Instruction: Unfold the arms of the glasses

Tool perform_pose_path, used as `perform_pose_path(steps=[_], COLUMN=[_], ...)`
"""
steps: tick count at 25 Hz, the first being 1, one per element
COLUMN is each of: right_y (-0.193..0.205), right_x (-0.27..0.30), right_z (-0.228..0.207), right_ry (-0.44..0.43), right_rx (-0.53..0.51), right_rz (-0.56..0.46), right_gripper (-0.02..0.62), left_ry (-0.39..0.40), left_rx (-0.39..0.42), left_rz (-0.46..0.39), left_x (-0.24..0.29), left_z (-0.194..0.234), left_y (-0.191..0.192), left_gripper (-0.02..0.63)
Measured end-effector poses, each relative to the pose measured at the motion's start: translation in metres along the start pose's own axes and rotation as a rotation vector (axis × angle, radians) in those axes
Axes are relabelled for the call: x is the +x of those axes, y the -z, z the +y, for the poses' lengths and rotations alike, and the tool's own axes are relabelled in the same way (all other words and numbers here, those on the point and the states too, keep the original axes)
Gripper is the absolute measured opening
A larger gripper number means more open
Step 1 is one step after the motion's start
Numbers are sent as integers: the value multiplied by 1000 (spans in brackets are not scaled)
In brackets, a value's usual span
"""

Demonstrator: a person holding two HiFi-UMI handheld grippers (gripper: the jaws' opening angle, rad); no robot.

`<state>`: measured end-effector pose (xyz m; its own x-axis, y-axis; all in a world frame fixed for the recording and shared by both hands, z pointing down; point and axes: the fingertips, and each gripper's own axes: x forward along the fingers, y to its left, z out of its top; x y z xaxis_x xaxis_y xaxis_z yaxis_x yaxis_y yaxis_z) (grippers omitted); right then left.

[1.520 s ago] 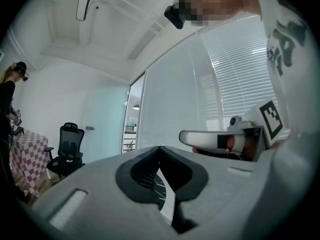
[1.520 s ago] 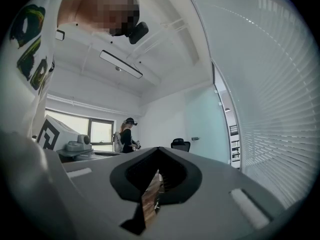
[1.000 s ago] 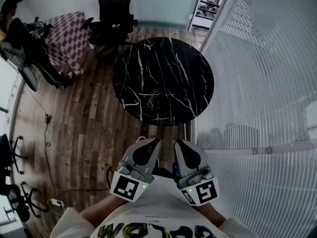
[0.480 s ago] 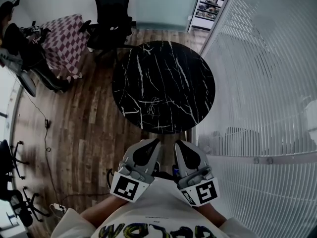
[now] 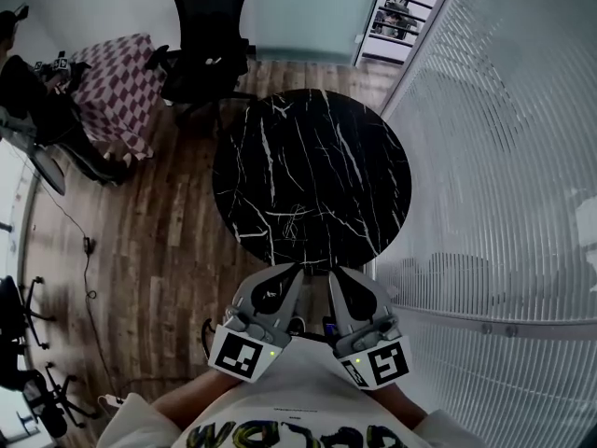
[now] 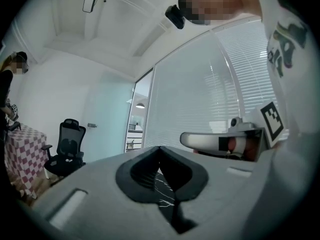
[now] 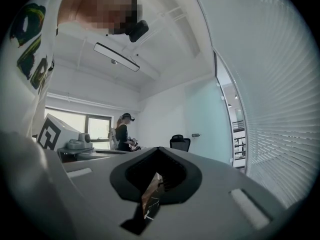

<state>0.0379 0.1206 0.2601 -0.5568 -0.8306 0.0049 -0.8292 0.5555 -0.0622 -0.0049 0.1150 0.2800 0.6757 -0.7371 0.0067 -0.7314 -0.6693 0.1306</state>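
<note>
A round black marble table (image 5: pixel 312 171) stands ahead of me on the wooden floor. Among its pale veins I cannot make out any glasses. Both grippers are held level, close to my chest, short of the table's near edge. In the head view the left gripper (image 5: pixel 291 271) and the right gripper (image 5: pixel 336 273) sit side by side, each with its jaws together and nothing between them. The left gripper view looks over the shut left gripper (image 6: pixel 160 148) to the right gripper's body (image 6: pixel 225 141). The right gripper (image 7: pixel 159 149) is equally shut in its own view.
A white slatted blind wall (image 5: pixel 494 157) runs along the right, close to the table. Beyond the table stands a black office chair (image 5: pixel 210 26), with a checkered-cloth table (image 5: pixel 117 77) to its left. A person (image 7: pixel 122 131) stands far off. More chairs line the left edge.
The table has drawn closer to me and now reaches almost to the gripper tips. Both grippers keep the same pose, side by side and shut.
</note>
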Motion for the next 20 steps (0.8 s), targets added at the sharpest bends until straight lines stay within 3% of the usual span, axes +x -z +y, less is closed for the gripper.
perform_pose_path(steps=[20], right_y=[-5], right_x=[101], right_z=[-21], right_ry=[86], right_rx=[-18], right_rz=[-19], right_gripper=[0], left_ry=[98], left_rx=[26], left_rz=[1], left_x=[49], left_z=[93], left_y=[-13], left_gripper=[0])
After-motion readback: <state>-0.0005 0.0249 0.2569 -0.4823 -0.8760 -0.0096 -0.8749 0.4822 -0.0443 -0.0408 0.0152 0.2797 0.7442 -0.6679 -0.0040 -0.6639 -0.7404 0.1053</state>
